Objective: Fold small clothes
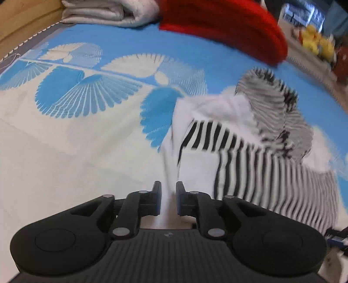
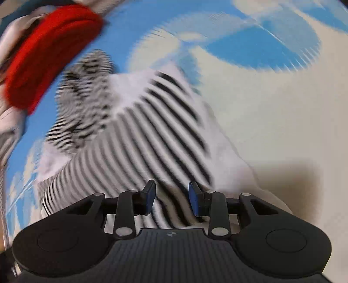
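A small white garment with black stripes [image 1: 250, 156] lies crumpled on a blue and cream patterned bedsheet [image 1: 76, 135]. My left gripper [image 1: 168, 196] is nearly closed, its jaws a narrow gap apart, with a white edge of the garment running between them. In the right wrist view the striped garment [image 2: 134, 139] fills the middle. My right gripper [image 2: 172, 197] is open, its jaws apart over the striped cloth. Both views are blurred by motion.
A red knitted item [image 1: 226, 24] lies at the far side of the bed, also in the right wrist view [image 2: 47, 54]. Folded white bedding [image 1: 108, 10] sits at the back left. Yellow toys [image 1: 317, 41] stand beyond the bed's right edge.
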Available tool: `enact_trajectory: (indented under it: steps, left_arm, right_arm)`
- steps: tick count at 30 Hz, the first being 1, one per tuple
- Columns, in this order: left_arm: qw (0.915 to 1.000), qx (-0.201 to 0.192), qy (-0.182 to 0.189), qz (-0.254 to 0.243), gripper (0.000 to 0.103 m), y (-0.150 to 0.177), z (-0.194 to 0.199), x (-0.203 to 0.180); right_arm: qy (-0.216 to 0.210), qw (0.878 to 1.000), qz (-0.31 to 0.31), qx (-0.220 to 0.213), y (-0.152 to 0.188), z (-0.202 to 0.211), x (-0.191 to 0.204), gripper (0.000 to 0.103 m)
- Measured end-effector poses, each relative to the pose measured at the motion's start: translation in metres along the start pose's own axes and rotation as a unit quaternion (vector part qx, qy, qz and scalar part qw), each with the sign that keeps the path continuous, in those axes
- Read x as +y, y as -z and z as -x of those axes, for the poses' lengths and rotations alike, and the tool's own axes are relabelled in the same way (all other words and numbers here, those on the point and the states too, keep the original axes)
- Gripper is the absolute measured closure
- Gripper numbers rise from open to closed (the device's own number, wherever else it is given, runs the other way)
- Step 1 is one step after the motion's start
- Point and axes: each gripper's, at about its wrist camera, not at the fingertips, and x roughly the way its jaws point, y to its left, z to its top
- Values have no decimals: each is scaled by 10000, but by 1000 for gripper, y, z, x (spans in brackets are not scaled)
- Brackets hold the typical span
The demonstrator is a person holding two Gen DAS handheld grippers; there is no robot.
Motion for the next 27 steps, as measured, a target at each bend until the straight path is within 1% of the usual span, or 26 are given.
enact_trajectory:
  steps: [2, 3, 4, 6, 7, 9, 10, 11, 12, 13, 14, 16, 17, 18, 19, 20, 21, 22, 23, 24, 25, 26, 27]
  left_arm:
    - [9994, -179, 241, -177, 89, -1, 9, -6]
    - [9990, -204, 314, -250, 87, -2, 11, -9]
    - [9986, -149, 401, -311, 86, 0, 9, -13]
    - [9979, 178, 521, -353, 86, 3, -2, -19]
    - [9976, 361, 485, -333, 86, 8, -7, -21]
    - [9961, 783, 170, -374, 86, 13, -23, -19]
    - [9951, 909, -4, -397, 86, 15, -29, -18]
    - [9952, 912, -81, -350, 86, 15, -30, -17]
    - [9961, 835, -48, -271, 86, 13, -26, -16]
    - [9971, 719, 32, -231, 86, 10, -21, -17]
    - [9981, 544, 162, -239, 86, 8, -15, -20]
    - [9985, 317, 238, -389, 81, 6, -9, -26]
    - [9982, 320, 193, -477, 80, 8, -11, -28]
    - [9976, 433, 125, -526, 80, 10, -17, -31]
    - [9965, 649, 29, -531, 80, 14, -23, -30]
    - [9949, 872, -60, -494, 79, 15, -32, -28]
    - [9939, 1014, -91, -430, 77, 18, -38, -26]
    - [9941, 1017, -82, -362, 77, 17, -38, -25]
    - [9947, 960, -88, -354, 77, 14, -35, -25]
    - [9958, 802, -93, -427, 77, 12, -28, -29]
    - [9966, 638, -83, -521, 77, 10, -23, -32]
    - [9969, 510, -60, -603, 77, 10, -18, -34]
    - [9968, 452, -20, -655, 76, 9, -17, -37]
  right_arm:
    - [67, 9998, -205, 16, -1, -3, -6, 69]
    - [92, 9997, -231, -2, -1, -3, -5, 70]
    - [153, 9997, -195, -58, -1, -2, -3, 71]
    - [377, 9990, -57, -251, 1, 0, 1, 72]
    - [649, 9972, 41, -381, 2, 0, 2, 74]
    - [990, 9939, 6, -494, 0, -2, -3, 74]
    - [1105, 9924, -116, -534, -2, -2, -8, 74]
    - [1142, 9914, -228, -601, -3, 0, -11, 74]
    - [1194, 9896, -271, -753, -4, 7, -10, 71]
    - [1176, 9883, -230, -946, -4, 15, -6, 71]
    - [1040, 9870, -113, -1219, -2, 24, 2, 71]
    - [592, 9864, 194, -1522, 2, 36, 18, 69]
    - [326, 9866, 419, -1540, 5, 38, 26, 67]
    - [98, 9873, 583, -1474, 7, 37, 32, 65]
    - [-88, 9888, 724, -1302, 10, 32, 37, 64]
    - [-184, 9920, 742, -1001, 12, 22, 36, 64]
    - [-128, 9948, 692, -731, 13, 13, 34, 64]
    - [73, 9975, 590, -380, 15, -2, 29, 64]
    - [250, 9985, 450, -159, 16, -12, 22, 64]
    - [318, 9989, 326, -91, 16, -15, 17, 66]
    - [292, 9990, 312, -164, 15, -11, 17, 65]
    - [295, 9982, 436, -286, 14, -5, 22, 64]
    - [255, 9959, 685, -538, 13, 4, 29, 63]
